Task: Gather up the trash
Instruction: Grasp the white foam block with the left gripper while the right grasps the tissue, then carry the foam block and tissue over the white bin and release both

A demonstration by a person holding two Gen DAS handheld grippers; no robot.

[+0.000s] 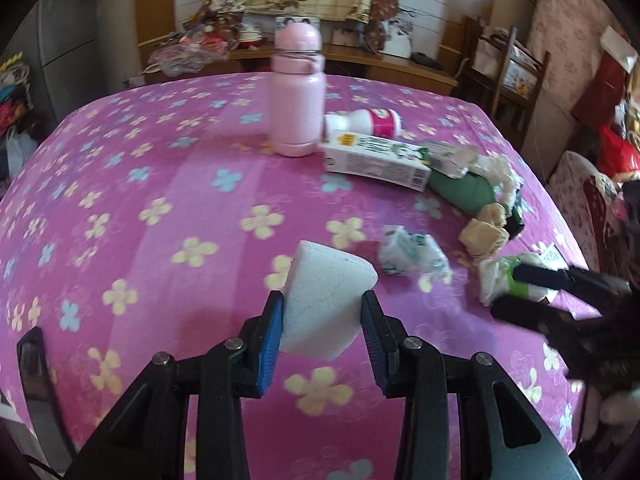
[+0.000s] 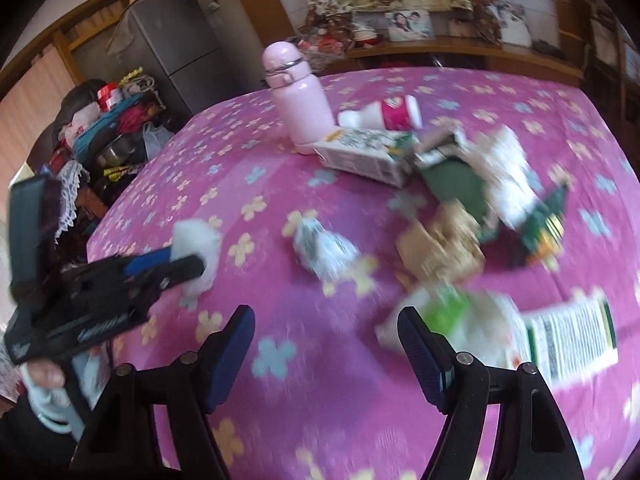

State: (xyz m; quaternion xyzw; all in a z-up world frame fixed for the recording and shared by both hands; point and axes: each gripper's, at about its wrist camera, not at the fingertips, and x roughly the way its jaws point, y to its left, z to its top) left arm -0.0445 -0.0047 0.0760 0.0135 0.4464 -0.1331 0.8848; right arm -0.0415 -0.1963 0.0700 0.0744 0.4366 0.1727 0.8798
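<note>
Nearest, our left gripper (image 1: pixel 322 332) is clamped on a white foam chunk (image 1: pixel 326 300), lifted off the flowered cloth (image 1: pixel 140 184) for disposal. Our right gripper (image 2: pixel 326 344) hangs unclenched, a green-white wrapper (image 2: pixel 452 320) at its three o'clock. Further trash lies towards one o'clock beside the pink bottle (image 1: pixel 297 92).

The left wrist camera is sitting just behind the left tongs (image 1: pixel 322 320), looking forward and steeply down along them over the pink flowered tablecloth (image 1: pixel 160 200). The right wrist camera is riding behind the right tongs (image 2: pixel 326 344) the same way, tilted and blurred. Both views are taking in the pink bottle (image 1: pixel 296 92) beyond the tongs' tips, and each is catching the other tongs at its edge: right tongs (image 1: pixel 560 284), left tongs (image 2: pixel 176 264).
</note>
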